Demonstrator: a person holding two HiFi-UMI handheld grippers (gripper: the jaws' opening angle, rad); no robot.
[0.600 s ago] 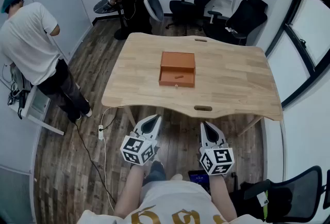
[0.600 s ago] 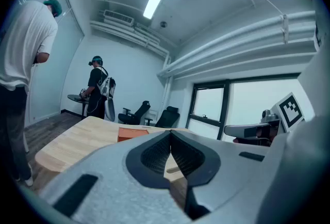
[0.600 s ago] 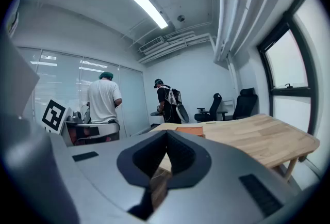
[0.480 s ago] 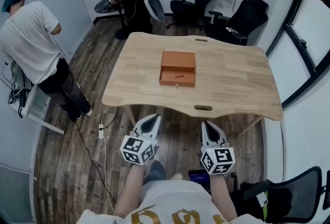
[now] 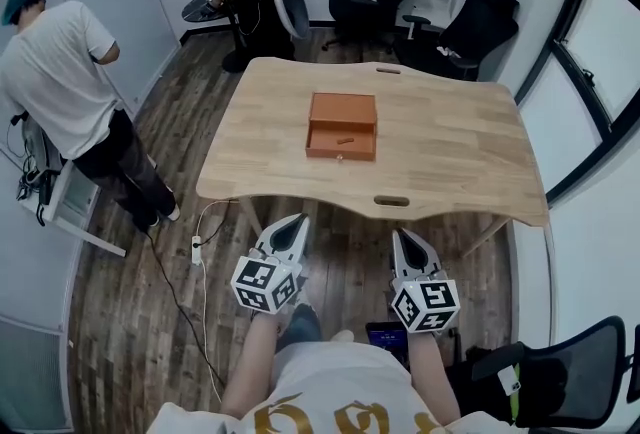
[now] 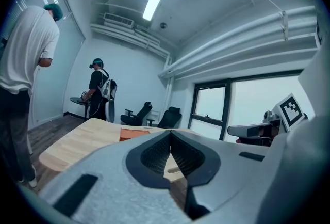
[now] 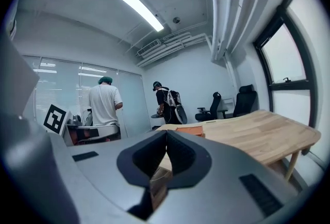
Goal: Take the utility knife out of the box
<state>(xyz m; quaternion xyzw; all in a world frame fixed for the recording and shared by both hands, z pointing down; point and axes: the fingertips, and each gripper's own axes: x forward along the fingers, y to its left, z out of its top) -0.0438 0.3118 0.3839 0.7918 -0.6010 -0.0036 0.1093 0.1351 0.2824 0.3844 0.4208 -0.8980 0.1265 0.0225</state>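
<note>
1. The table (image 5: 450,152) fills the centre of the head view. I stand off its 6 o'clock edge, so nothing on it is within reach yet.
2. The box (image 5: 341,126) is orange and sits near the table's middle, at 12 o'clock from both grippers. Its open tray faces 6 o'clock, toward me. I judge this leaves clear access from above.
3. The left gripper (image 5: 298,220) and right gripper (image 5: 400,235) hang over the floor, short of the table, tips aimed at 12 o'clock. Each has its jaws pressed together with nothing between them. I judge this a carry posture for the approach.
4. The knife (image 5: 343,140) lies in the open tray. Its long axis runs about 9 to 3 o'clock. It is too small to tell which end carries the blade.
</note>
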